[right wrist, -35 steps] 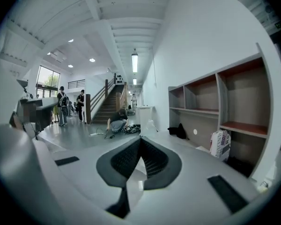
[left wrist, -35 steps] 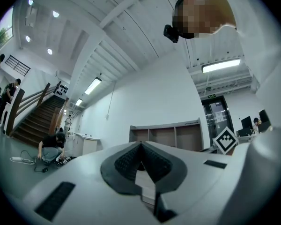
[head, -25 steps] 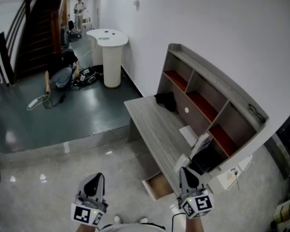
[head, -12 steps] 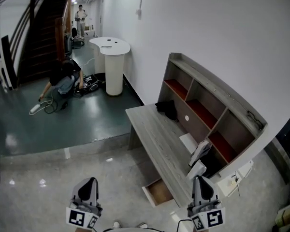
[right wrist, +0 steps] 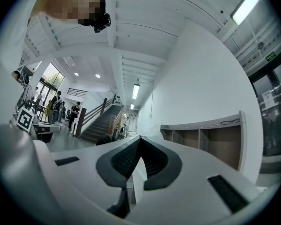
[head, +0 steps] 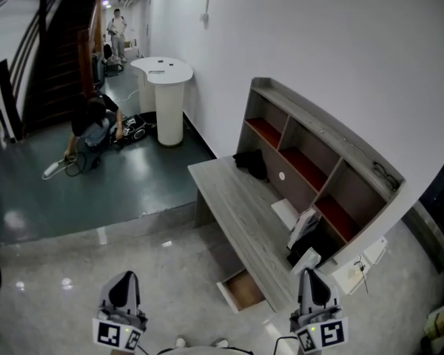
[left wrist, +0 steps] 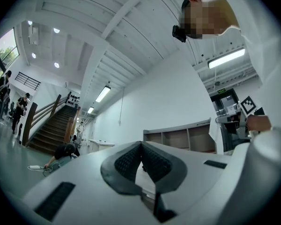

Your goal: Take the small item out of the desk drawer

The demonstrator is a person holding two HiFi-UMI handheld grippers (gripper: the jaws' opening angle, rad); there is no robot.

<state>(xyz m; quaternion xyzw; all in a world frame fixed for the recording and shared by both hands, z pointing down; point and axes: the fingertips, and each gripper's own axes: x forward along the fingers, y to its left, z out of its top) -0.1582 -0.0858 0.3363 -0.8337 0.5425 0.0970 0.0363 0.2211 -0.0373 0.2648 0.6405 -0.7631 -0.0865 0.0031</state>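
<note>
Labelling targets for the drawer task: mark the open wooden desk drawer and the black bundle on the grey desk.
Open wooden desk drawer (head: 244, 291): head view, on its brown inside floor.
Black bundle (head: 251, 163): head view, on its middle.

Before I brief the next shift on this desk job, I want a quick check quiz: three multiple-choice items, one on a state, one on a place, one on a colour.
1. How does the shallow wooden desk drawer stand?
A. pushed shut
B. pulled open
C. taken out and lying on the floor

2. Where does the black crumpled bundle lie?
A. inside that drawer
B. on the grey wooden desk top, at its far end, by the open-fronted shelf unit
C. on the staircase

3. What colour is the tall round pedestal table?
A. white
B. red
C. black

Answers:
1 B: its brown inside shows below the desk's near end.
2 B: it sits on the top against the shelves.
3 A: its top and its column are both white.
</note>
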